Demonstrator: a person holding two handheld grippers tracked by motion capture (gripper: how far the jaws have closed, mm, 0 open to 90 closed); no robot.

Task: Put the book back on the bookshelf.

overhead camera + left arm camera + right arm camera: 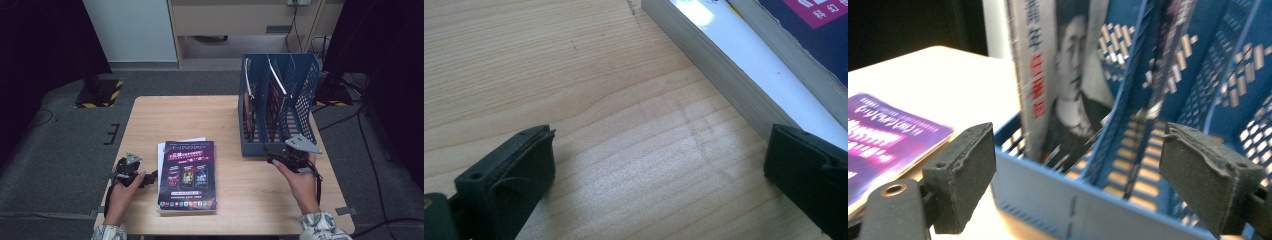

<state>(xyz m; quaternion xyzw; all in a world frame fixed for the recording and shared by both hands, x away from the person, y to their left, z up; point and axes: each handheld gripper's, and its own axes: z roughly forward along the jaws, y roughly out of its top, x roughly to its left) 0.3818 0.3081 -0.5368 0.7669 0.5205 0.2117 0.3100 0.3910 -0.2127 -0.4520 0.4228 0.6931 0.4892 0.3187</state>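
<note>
Both hand-held grippers (150, 176) (272, 152) wide open (empty).

The left gripper (659, 185) hovers low over the bare wooden desk (574, 75), its two black fingers (509, 185) spread wide with nothing between them. Just beyond the far finger lies a stack of books (744, 85), the top one (819, 35) with a dark blue and pink cover.

1. Your table (150, 120) is pale wood with fine grain lines.
2. The top book (187, 175) on the near stack has a dark purple cover with pink and white lettering; the one under it (744, 55) is white.
3. The file rack (305, 90) on the far right is blue, its walls punched with slots.
4. The book in it (1063, 80) shows a grey portrait and red characters.
5. Your grippers' jaws are black.
</note>
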